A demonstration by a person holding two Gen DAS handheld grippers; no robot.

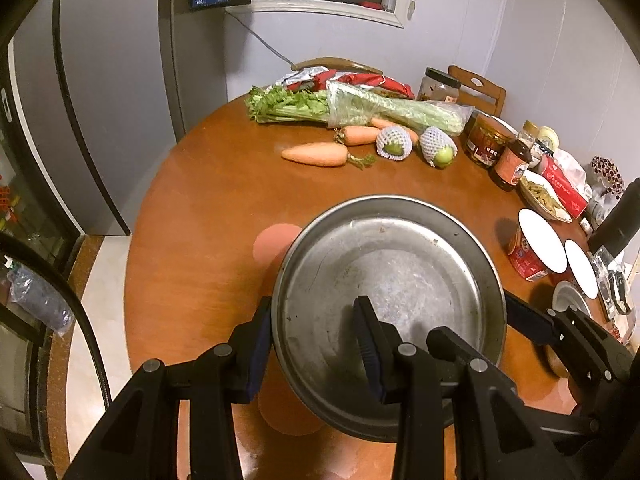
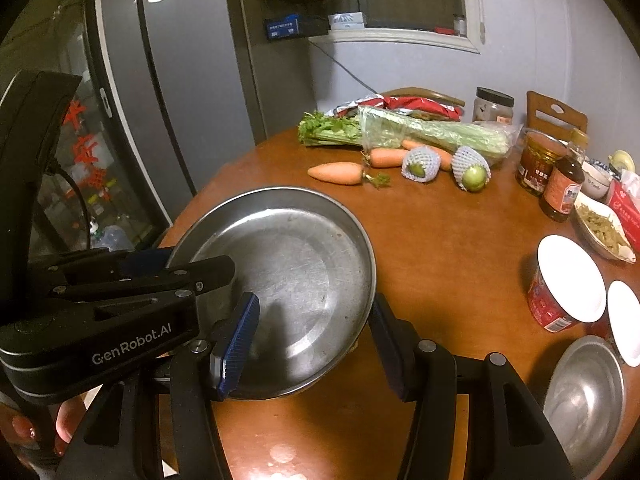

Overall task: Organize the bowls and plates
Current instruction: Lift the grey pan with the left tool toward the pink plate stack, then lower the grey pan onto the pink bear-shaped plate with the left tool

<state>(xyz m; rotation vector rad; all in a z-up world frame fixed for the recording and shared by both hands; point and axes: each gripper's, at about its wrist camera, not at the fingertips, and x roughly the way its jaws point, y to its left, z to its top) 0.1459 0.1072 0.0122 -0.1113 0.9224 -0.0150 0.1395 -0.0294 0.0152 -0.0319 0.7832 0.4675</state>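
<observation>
Both tongs, left tongs (image 1: 316, 344) and right tongs (image 2: 316, 340), clamp opposite rims of a round stainless-steel plate (image 1: 384, 280) above the round wooden table (image 1: 208, 200); a small steel bowl (image 2: 584, 396) waits unsorted.

Both grippers are black plastic; the left gripper (image 2: 240, 280) carries white "GenRobot.AI" lettering and silver screws; the right gripper (image 2: 312, 344) has ribbed blue pads (image 2: 236, 344); painted fingernails show.
</observation>
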